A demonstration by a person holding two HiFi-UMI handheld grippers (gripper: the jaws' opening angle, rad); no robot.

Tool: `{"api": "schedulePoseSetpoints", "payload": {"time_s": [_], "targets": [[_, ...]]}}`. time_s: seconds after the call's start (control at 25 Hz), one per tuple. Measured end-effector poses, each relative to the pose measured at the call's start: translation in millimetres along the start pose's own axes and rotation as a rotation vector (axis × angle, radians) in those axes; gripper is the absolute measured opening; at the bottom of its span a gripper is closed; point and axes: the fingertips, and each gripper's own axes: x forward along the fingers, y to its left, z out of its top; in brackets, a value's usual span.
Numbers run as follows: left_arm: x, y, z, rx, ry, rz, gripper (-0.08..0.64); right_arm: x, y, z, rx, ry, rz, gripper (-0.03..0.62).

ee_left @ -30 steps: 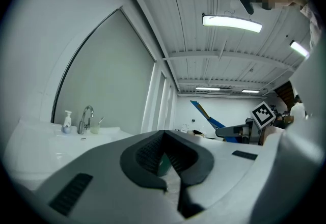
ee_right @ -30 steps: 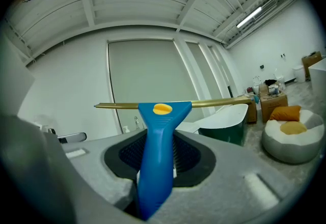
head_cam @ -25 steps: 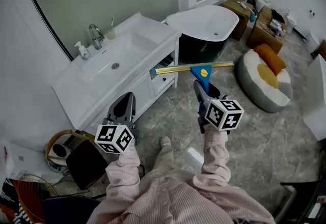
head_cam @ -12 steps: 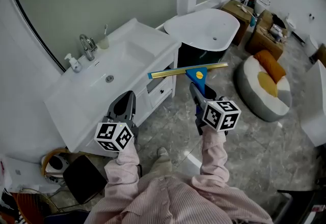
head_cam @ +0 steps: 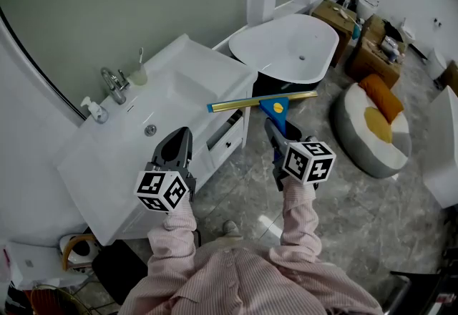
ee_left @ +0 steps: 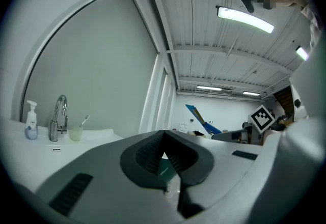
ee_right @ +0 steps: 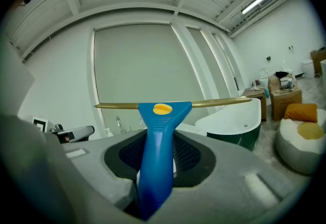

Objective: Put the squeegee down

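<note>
On the white vanity [head_cam: 107, 163] at the left, a soap bottle [head_cam: 91, 109] and a tap [head_cam: 111, 83] stand behind the basin [head_cam: 154, 120], and just right of the tap a pale cup [head_cam: 137, 76] holds a toothbrush. Further right and farther off is a white bathtub [head_cam: 290, 41] with only its drain showing inside. At the far right are cardboard boxes [head_cam: 372, 38]; what they hold is too small to tell.

The left gripper [head_cam: 179, 139] hovers over the near edge of the vanity, its claws pressed together on nothing. The right gripper [head_cam: 273, 132] has its claws clamped on the blue handle of the squeegee [head_cam: 274, 103], which is up in the air in front of the vanity's drawers, its gold blade lying level and pointing left and right.

Against a second ago, the squeegee is still held the same way, while the vanity now reaches nearer and the tub sits more central. The round basket [head_cam: 75, 249] at the near left, plain before, is now largely hidden by the vanity. The handle's lower end is buried between the right claws.
</note>
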Motion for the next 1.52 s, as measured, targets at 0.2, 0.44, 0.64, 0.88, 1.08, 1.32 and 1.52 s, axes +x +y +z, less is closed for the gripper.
{"api": "schedulePoseSetpoints", "payload": {"time_s": [0.2,0.44,0.64,0.88,1.08,1.32,1.52], "targets": [[30,19,4,0.005,0.002,-0.008,0.002,34,-10,6,0.006,0.004,0.010,0.124],[51,41,-1,-0.012,0.013,-0.003,0.002,69,-14,3,0.009,0.029,0.023,0.124],[63,59,-4,-0.025,0.020,0.014,0.002,92,-16,1,0.008,0.045,0.031,0.124],[90,82,-14,-0.041,0.034,0.025,0.002,134,-29,-3,0.016,0.073,0.050,0.124],[132,105,-20,-0.050,0.053,0.042,0.002,182,-48,2,0.024,0.102,0.068,0.124],[188,134,-26,-0.073,0.071,0.072,0.002,243,-77,13,0.021,0.147,0.082,0.124],[229,151,-27,-0.093,0.085,0.104,0.002,288,-96,19,0.025,0.196,0.109,0.124]]}}
